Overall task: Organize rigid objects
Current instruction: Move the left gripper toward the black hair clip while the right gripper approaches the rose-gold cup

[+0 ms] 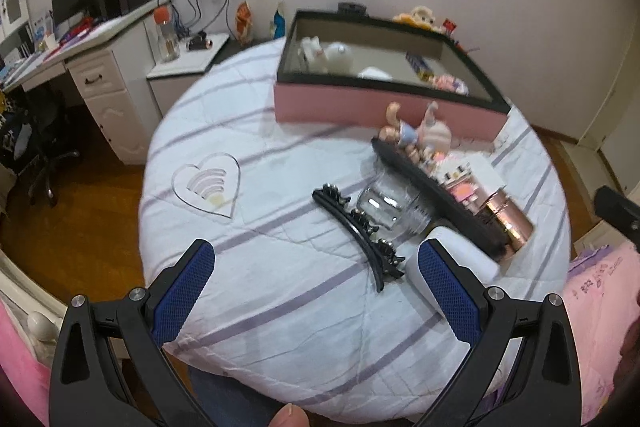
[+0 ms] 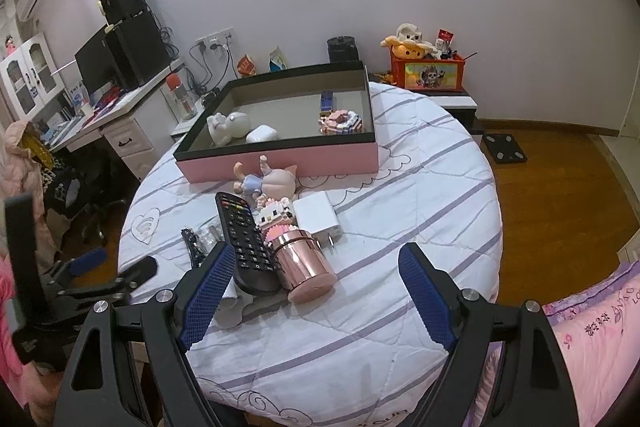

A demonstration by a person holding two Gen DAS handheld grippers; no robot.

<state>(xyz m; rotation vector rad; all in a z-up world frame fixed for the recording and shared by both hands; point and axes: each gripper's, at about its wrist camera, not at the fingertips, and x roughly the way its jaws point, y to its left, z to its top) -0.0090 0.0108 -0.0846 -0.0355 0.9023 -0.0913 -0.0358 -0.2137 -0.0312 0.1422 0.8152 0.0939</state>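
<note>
A pink box (image 2: pixel 280 163) with a black rim stands at the back of the round table (image 2: pixel 420 211); it also shows in the left wrist view (image 1: pixel 360 107). In front of it lie a doll (image 2: pixel 266 181), a black remote (image 2: pixel 244 239), a rose-gold cylinder (image 2: pixel 306 269), a white charger (image 2: pixel 318 215), a block-built toy (image 2: pixel 274 217), a clear glass jar (image 1: pixel 390 207) and a black hair clip (image 1: pixel 360 235). My left gripper (image 1: pixel 316 273) is open and empty, just short of the hair clip. My right gripper (image 2: pixel 316 275) is open and empty around the cylinder's near end.
The box holds a white figurine (image 2: pixel 226 127), a white case (image 2: pixel 262 135), a pink block model (image 2: pixel 342 121) and a blue item (image 2: pixel 327 101). A desk with a monitor (image 2: pixel 100 67) stands left. A toy crate (image 2: pixel 430 69) sits behind. Pink bedding (image 2: pixel 592 339) lies at the right.
</note>
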